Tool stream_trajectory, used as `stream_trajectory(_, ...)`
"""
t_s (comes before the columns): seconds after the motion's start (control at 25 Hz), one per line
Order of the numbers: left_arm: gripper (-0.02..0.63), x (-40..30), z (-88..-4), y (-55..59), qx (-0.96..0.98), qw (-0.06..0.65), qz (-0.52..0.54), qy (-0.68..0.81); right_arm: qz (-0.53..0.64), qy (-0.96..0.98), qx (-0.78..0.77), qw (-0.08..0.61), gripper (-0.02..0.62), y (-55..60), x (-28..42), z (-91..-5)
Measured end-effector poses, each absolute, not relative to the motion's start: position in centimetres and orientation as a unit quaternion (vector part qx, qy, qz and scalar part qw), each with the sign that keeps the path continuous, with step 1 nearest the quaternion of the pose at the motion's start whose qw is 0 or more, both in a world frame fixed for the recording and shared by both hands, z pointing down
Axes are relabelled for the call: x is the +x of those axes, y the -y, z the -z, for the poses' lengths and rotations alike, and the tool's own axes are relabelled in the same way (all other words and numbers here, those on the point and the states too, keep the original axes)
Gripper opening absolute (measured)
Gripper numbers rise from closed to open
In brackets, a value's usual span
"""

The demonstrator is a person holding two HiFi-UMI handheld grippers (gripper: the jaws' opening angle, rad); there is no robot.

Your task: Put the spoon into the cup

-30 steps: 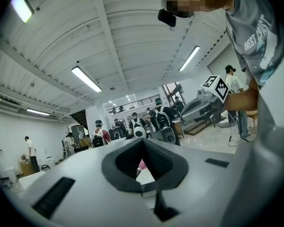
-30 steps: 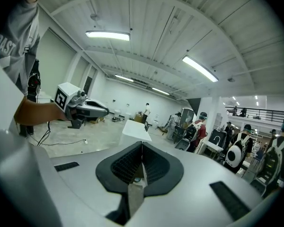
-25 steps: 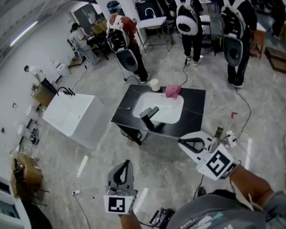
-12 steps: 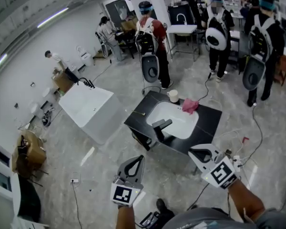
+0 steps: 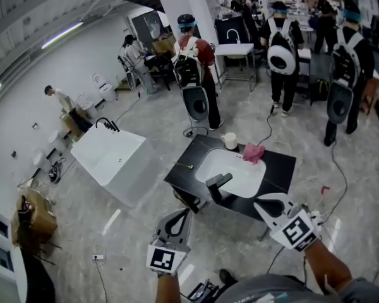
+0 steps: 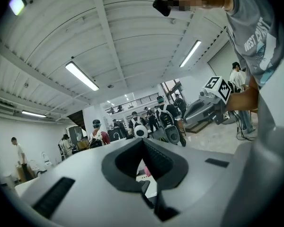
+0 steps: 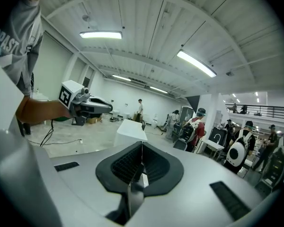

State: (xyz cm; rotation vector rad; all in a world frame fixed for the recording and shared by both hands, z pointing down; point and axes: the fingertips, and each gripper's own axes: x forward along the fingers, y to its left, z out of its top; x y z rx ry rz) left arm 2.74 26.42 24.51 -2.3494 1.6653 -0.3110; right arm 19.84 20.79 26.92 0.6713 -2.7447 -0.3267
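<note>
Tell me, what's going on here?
A person holds a left gripper and a right gripper, fingers closed and empty, short of a black counter with a white sink. A cup and a pink cloth sit at its far edge. A thin thing near its left edge may be the spoon. Nothing is picked up yet.

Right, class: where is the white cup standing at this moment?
In the head view the cup stands at the far edge of the black counter, just left of the pink cloth and beyond the white basin.
</note>
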Motion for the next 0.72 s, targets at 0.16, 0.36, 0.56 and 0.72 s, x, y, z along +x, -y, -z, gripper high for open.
stream_trajectory(0.16, 0.002, -0.3, -24.6, -24.8, -0.816, 0.122, 0.101, -0.557, 0.102, 0.949, 0.259, 0.150, 0.031, -19.6, 17.2, -27.1)
stream_trajectory(0.36, 0.002, -4.4, -24.8, -23.0, -0.825, 0.123, 0.086, -0.546, 0.102, 0.940, 0.280, 0.163, 0.031, -18.2, 14.0, -28.0)
stream_trajectory(0.56, 0.002, -7.6, -25.3, -22.1, -0.837, 0.116, 0.075, -0.529, 0.103, 0.933, 0.299, 0.171, 0.031, -17.6, 11.0, -28.0)
stream_trajectory(0.72, 0.002, -9.7, -25.6, -21.6, -0.839, 0.110, 0.065, -0.529, 0.103, 0.931, 0.300, 0.182, 0.031, -17.4, 8.9, -28.1)
